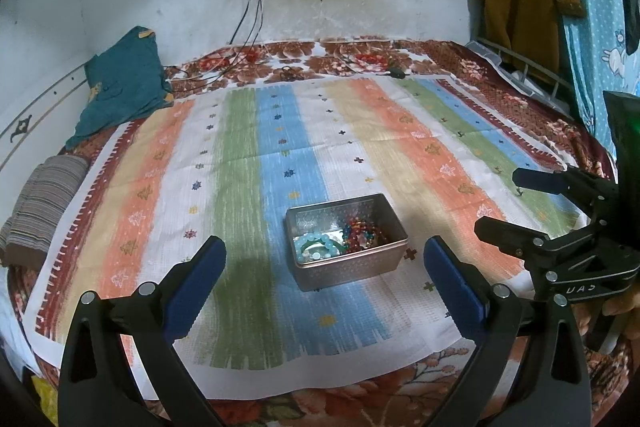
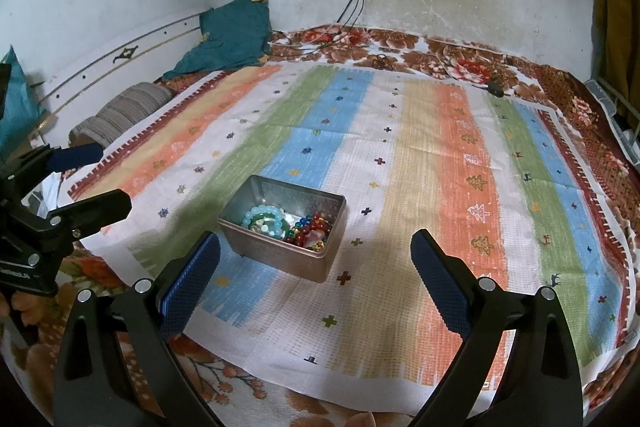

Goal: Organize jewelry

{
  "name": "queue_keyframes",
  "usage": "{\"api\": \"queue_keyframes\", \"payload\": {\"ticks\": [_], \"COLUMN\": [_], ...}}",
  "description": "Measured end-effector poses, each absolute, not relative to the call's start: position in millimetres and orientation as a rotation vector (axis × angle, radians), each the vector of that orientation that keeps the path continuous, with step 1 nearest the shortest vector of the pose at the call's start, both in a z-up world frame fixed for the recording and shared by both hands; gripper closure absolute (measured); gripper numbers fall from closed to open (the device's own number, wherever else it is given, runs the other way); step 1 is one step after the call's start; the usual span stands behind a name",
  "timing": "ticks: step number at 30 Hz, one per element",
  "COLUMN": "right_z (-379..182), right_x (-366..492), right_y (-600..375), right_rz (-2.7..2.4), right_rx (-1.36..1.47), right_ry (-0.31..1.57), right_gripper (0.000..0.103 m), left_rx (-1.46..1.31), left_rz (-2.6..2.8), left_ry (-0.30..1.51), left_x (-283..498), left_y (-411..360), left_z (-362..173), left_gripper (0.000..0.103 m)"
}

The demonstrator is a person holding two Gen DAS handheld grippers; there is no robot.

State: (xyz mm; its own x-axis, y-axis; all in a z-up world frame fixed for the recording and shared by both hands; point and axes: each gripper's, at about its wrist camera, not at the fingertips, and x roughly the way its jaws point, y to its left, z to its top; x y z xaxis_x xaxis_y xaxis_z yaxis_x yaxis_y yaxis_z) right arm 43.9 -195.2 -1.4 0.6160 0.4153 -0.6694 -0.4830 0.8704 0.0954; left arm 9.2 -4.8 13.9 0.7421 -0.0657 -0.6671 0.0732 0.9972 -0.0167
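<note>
Setting: a bed covered by a striped cloth (image 1: 312, 131), with a teal garment (image 1: 124, 83) bunched against the wall and charger cables (image 1: 252, 19) hanging from a socket.

Tin: a small open metal tin (image 1: 346, 241) sits on the cloth near the front edge of the bed, between the two grippers and within easy reach of both.

Jewelry: a pale blue bead bracelet (image 2: 266, 219) lies in one half of the tin and a tangle of red and multicoloured beads (image 2: 314, 231) in the other — all of it inside, none seen on the cloth.

Left gripper (image 1: 324, 287): held low over the bed edge, jaws spread wide and empty, the tin straight ahead between its blue pads.

Right gripper (image 2: 316, 279): likewise wide apart and holding nothing, aimed just right of the tin.

Stage: judging by the empty jaws and the full tin, either the sorting is finished or no piece has yet been lifted out — the frames cannot say which.

Risk: the beads look heaped together, so lifting one strand would likely drag its neighbours.
</note>
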Motion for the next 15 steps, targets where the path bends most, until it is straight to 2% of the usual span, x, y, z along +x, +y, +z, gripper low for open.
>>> {"api": "queue_keyframes", "payload": {"ticks": [15], "right_z": [-1.9], "right_x": [43.0], "right_y": [-203.7], "right_rz": [0.513], "right_rx": [-0.089], "right_ry": [0.743], "right_gripper": [0.006], "left_rx": [0.013], "left_rz": [-0.075], "left_ry": [0.728], "left_x": [13.0], "left_y": [-4.5], "left_z": [16.7], "left_gripper": [0.006]}}
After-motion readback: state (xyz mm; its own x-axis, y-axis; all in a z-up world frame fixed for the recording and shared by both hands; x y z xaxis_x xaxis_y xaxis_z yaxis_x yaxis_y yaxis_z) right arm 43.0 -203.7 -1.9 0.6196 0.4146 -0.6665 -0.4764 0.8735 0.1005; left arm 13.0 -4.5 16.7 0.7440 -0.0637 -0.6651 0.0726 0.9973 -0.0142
